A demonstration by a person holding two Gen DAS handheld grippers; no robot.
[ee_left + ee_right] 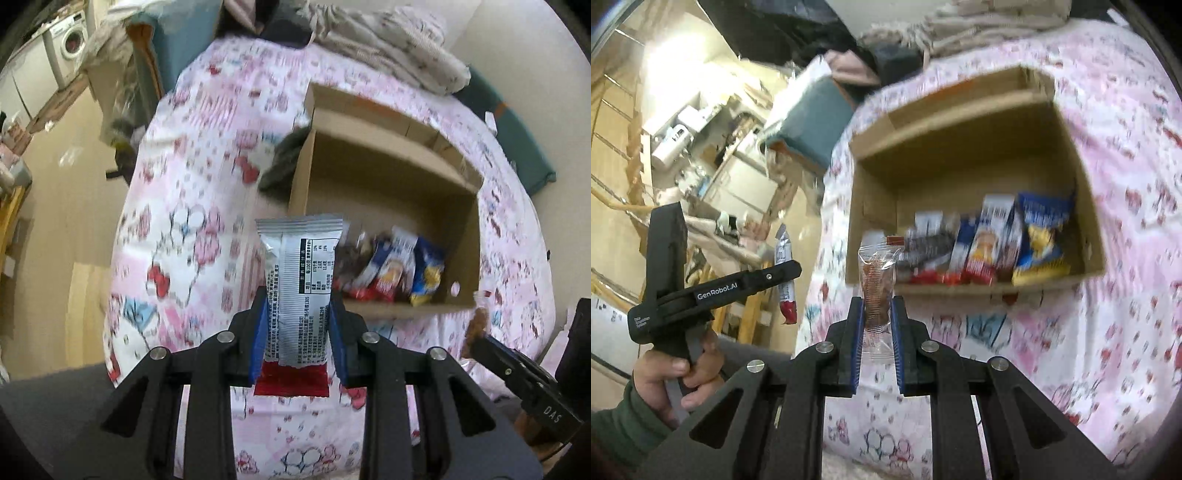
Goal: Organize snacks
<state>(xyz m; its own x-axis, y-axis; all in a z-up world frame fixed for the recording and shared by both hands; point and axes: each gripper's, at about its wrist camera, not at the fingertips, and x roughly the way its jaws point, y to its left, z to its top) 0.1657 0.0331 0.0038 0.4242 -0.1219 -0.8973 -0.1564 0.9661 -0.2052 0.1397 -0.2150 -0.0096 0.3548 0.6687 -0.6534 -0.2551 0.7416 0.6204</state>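
My left gripper is shut on a silver and red snack bar, held upright above the bed. My right gripper is shut on a clear packet with a brown snack inside. An open cardboard box lies on the pink patterned bedspread ahead of both. Several snack packs stand in a row along its near wall. The right wrist view shows the same box and packs, and the left gripper at the left holding the silver bar in a person's hand.
A dark cloth lies by the box's left side. Crumpled bedding is heaped at the far end of the bed. Left of the bed is bare floor, a washing machine and cluttered shelves.
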